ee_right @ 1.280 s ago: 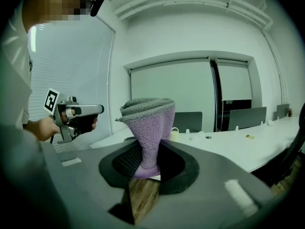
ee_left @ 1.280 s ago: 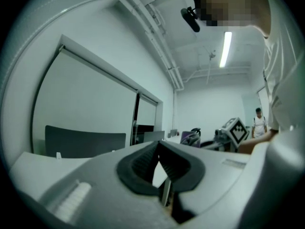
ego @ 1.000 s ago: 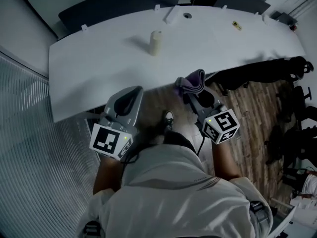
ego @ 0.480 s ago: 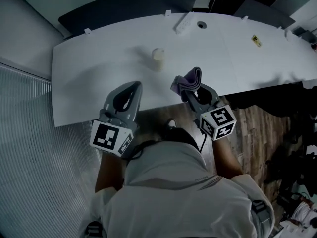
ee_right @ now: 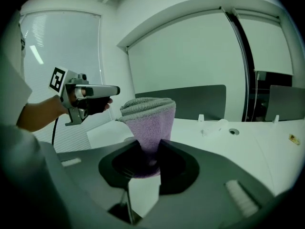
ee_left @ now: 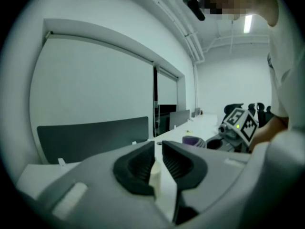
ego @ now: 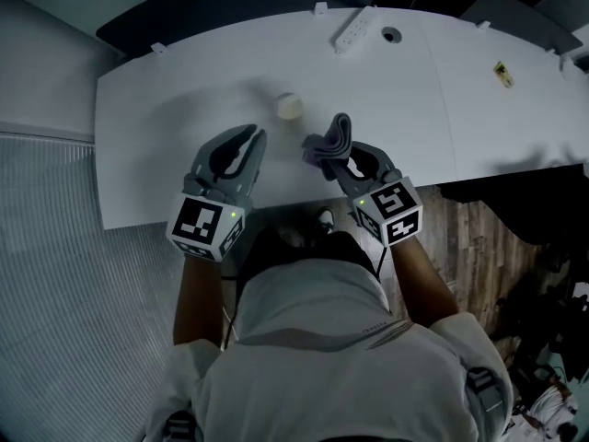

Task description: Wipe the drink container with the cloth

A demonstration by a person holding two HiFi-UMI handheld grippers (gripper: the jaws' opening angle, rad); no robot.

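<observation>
A small cream drink container (ego: 288, 106) stands upright on the white table (ego: 166, 99). My left gripper (ego: 248, 142) hovers over the table's near edge, just short and left of the container. Its jaws have just been opening and stand slightly apart with nothing between them. In the left gripper view the container (ee_left: 155, 174) shows through the gap of that gripper (ee_left: 158, 149), some way ahead. My right gripper (ego: 346, 157) is shut on a folded purple cloth (ego: 329, 142), near and right of the container. The cloth (ee_right: 148, 120) sticks up from the right gripper (ee_right: 147, 152).
A white power strip (ego: 354, 30) and a round cable hole (ego: 391, 34) lie at the table's far edge. A small yellow tag (ego: 502, 74) sits far right. A dark partition (ego: 230, 7) runs behind the table. Wood floor (ego: 488, 238) shows at right.
Both grippers have moved forward from in front of the table's edge to over it, closer to the container. The left jaws have parted a little. The cloth stays in the right gripper.
</observation>
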